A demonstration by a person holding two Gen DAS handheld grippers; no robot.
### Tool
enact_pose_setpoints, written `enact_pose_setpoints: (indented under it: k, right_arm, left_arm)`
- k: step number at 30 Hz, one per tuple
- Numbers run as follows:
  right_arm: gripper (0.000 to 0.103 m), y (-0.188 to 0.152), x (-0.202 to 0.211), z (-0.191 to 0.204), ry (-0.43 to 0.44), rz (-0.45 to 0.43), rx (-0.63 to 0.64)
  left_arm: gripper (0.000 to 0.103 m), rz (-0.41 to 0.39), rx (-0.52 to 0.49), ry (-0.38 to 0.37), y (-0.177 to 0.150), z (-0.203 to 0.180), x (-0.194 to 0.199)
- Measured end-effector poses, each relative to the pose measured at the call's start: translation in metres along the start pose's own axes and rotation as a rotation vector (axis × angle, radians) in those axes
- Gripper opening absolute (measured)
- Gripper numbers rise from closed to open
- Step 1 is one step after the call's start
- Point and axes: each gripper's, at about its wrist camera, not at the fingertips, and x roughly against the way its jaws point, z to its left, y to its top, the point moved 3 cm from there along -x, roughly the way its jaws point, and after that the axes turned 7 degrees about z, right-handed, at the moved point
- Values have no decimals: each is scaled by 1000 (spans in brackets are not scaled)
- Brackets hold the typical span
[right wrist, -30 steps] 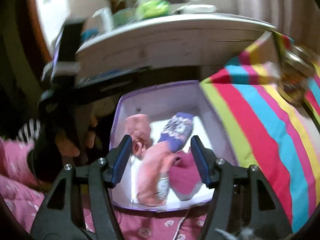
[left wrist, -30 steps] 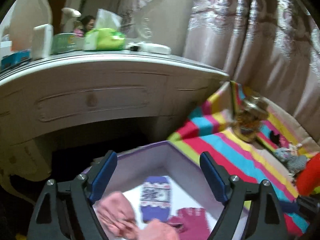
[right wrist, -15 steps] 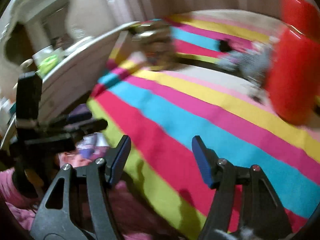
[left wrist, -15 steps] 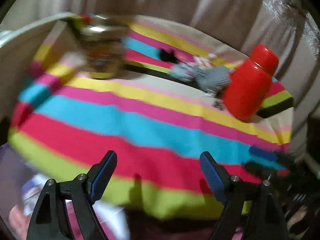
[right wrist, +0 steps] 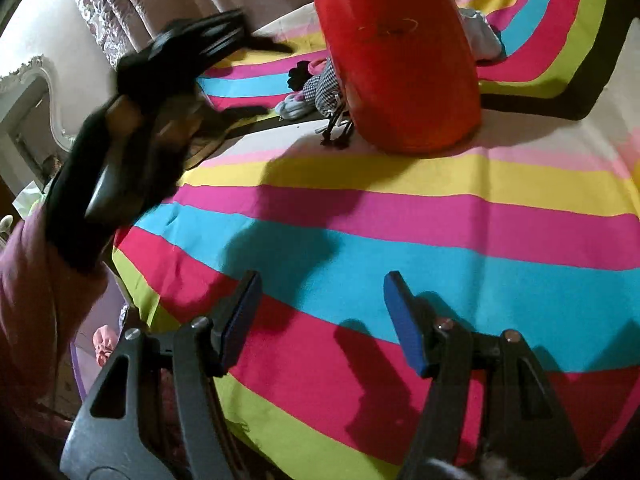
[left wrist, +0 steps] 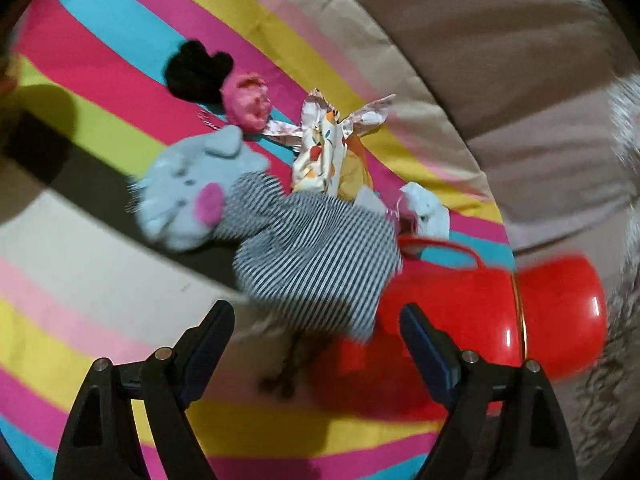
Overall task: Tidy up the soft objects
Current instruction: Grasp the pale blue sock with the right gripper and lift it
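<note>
In the left wrist view a grey plush mouse (left wrist: 192, 196) in a black-and-white striped dress (left wrist: 316, 256) lies on the striped cloth (left wrist: 100, 216). Behind it lie a black and pink knit piece (left wrist: 224, 84), a floral cloth (left wrist: 324, 148) and a white soft item (left wrist: 424, 208). My left gripper (left wrist: 316, 344) is open and empty, just short of the striped dress. My right gripper (right wrist: 320, 316) is open and empty above the striped cloth (right wrist: 400, 240). The plush pile (right wrist: 308, 92) shows far off in the right wrist view, beside the red flask. The left gripper's body (right wrist: 160, 80) appears there blurred.
A red flask (left wrist: 480, 312) lies to the right of the plush; in the right wrist view the flask (right wrist: 400, 52) stands at the top. A purple box edge (right wrist: 80, 376) with a pink item (right wrist: 105, 344) is at lower left. Curtains (right wrist: 120, 0) hang behind.
Both grippers have swung away from the purple box and dresser to face the striped cloth. The left one has closed in on the plush mouse and the flask. Both stay open.
</note>
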Motion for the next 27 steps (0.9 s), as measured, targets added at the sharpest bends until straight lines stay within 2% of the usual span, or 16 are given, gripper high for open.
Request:
enact_pose_setpoints:
  k: [5, 9, 10, 13, 14, 15, 16, 17, 18, 22, 27]
  right_arm:
    - [67, -9, -2, -9, 21, 19, -23]
    - [67, -11, -3, -13, 39, 17, -36]
    - [67, -12, -2, -13, 40, 15, -38]
    - [68, -12, -1, -14, 42, 14, -45]
    - [68, -13, 0, -14, 38, 15, -45]
    - [68, -13, 0, -14, 34, 17, -46]
    - [68, -13, 1, -13, 33, 16, -46]
    - [68, -14, 2, -13, 34, 11, -47]
    - [68, -13, 3, -13, 31, 6, -52]
    - [68, -10, 11, -22, 22, -22, -77]
    - [68, -2, 26, -47, -26, -69, -133]
  left_arm:
    - [86, 15, 62, 7, 27, -8, -24]
    - [86, 56, 58, 6, 30, -17, -39]
    - [86, 67, 41, 45, 30, -20, -43]
    - [85, 22, 46, 205, 31, -14, -41]
    - [83, 0, 51, 213, 29, -9, -36]
    - [64, -15, 44, 221, 27, -4, -31]
    - [48, -20, -5, 276, 23, -1, -26]
    - [8, -22, -55, 306, 19, 1, -22]
    - [5, -36, -104, 330, 13, 4, -14]
    - [5, -155, -202, 368, -21, 29, 34]
    - [4, -223, -139, 394, -60, 82, 82]
